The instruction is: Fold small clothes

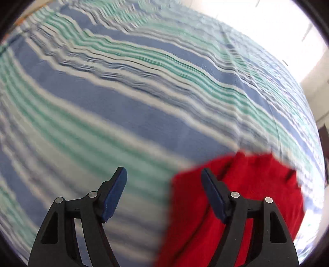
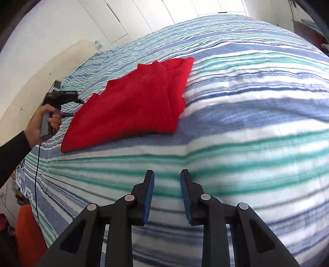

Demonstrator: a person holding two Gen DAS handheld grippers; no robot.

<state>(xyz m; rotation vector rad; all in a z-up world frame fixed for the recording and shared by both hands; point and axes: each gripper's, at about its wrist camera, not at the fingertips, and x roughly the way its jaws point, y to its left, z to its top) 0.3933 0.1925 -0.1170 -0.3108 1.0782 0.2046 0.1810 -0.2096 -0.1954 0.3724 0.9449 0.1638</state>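
Observation:
A red garment (image 2: 133,102) lies folded on the striped bedspread (image 2: 246,102). It also shows in the left wrist view (image 1: 236,195) at the lower right, blurred. My left gripper (image 1: 164,174) is open and empty, its right finger over the garment's left edge. In the right wrist view the left gripper (image 2: 67,104) is held in a hand at the garment's left side. My right gripper (image 2: 167,176) is open and empty, above the bedspread, well in front of the garment.
The bed's blue, green and white striped cover (image 1: 123,102) fills both views. A white wall with doors (image 2: 102,18) stands behind. An orange object (image 2: 28,232) sits beside the bed at the lower left.

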